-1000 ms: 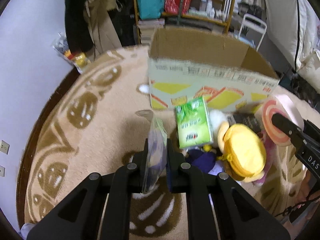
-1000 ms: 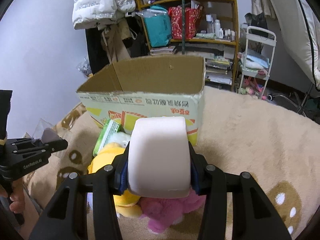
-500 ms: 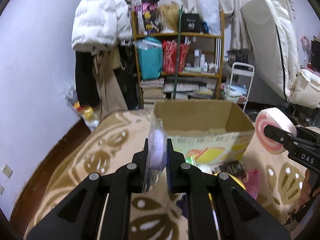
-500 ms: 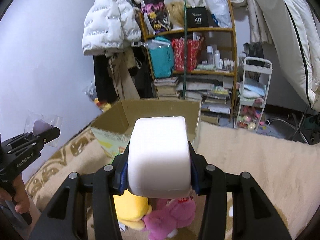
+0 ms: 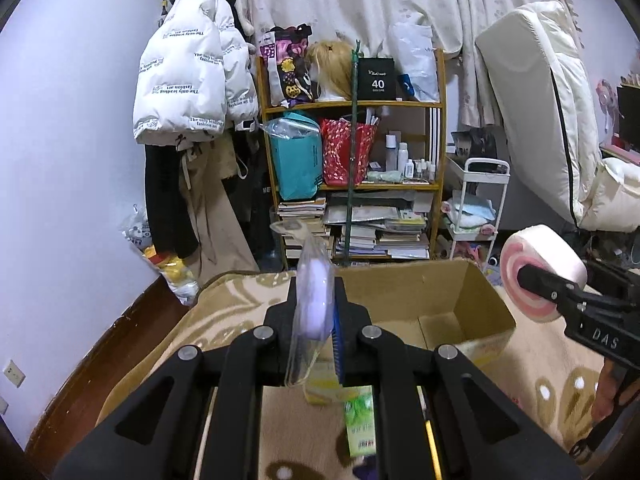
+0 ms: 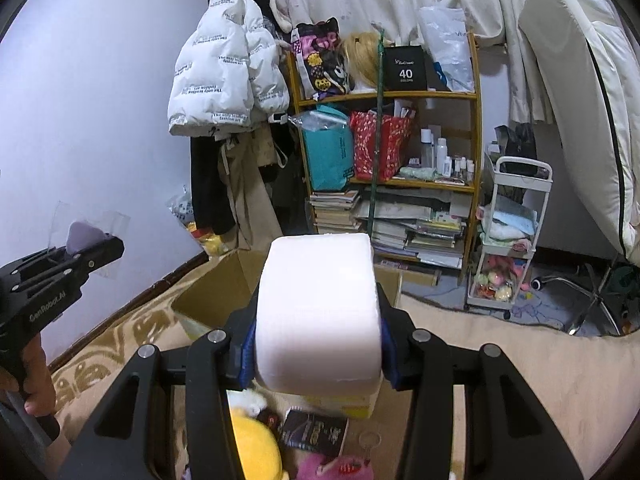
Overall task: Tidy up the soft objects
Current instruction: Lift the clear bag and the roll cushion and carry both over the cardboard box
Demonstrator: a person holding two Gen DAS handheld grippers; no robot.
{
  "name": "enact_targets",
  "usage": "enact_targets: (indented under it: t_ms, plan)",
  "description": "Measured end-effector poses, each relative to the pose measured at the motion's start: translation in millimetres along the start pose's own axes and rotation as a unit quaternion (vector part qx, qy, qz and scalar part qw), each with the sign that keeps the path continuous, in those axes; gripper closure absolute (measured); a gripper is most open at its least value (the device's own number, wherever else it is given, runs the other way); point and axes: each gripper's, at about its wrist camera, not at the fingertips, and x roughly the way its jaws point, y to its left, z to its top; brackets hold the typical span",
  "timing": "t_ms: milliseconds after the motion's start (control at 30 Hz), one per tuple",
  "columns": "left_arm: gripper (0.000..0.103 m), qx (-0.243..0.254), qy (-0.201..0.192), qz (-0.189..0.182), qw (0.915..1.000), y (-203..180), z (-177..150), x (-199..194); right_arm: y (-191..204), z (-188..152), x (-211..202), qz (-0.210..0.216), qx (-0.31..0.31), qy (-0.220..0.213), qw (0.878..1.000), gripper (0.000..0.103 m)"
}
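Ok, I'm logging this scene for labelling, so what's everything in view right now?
Box: one, brown cardboard, open, on the rug.
Rug: one, beige with brown pattern, underfoot.
Roll: one, white with pink end, in right gripper.
Pouch: one, clear with lilac pad, in left gripper.
Tissue pack: one, green, on rug before box.
Yellow plush: one, on rug.
Pink plush: one, beside the yellow one.
Shelf: one, wooden, against the back wall.
Jacket: one, white, hanging left.
Cart: one, white, right of shelf.
Left gripper: shut.
Right gripper: shut.
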Motion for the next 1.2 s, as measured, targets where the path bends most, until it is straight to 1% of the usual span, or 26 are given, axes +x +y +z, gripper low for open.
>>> enact_targets:
  t_ms: [200, 333, 533, 800, 933, 1200]
  plan:
    - [0.092, 0.021, -0.007, -0.006, 0.9997, -14.1, 10.8, 19.1, -2.8, 8.2, 19.7, 0.004, 0.007, -0.006, 1.0, 0.052]
    - [0.091, 0.015, -0.013, -0.018, 0.9996, -19.5, 6.0, 32.7, -4.2, 8.7, 26.8, 0.006, 0.007, -0.002, 1.0, 0.052]
    - [0.091, 0.01, 0.011, -0.022, 0.9997, -22.1, -3.8, 58.2, -6.5, -0.7, 42.7, 0.01, 0.009, 0.011, 1.0, 0.052]
    - [0.091, 0.01, 0.036, -0.03, 0.9988, -24.1, -16.3, 79.9, -10.9, -17.8, 62.3, 0.013, 0.015, 0.034, 0.999, 0.052]
    - [0.091, 0.011, 0.046, -0.034, 0.9983, -26.0, -20.4, 88.3, -12.1, -23.7, 69.0, 0.012, 0.013, 0.035, 0.999, 0.052]
    - [0.09, 0.017, 0.063, -0.043, 0.997, -32.6, -28.7, 98.4, -12.1, -27.6, 78.9, 0.025, 0.005, 0.038, 0.999, 0.05]
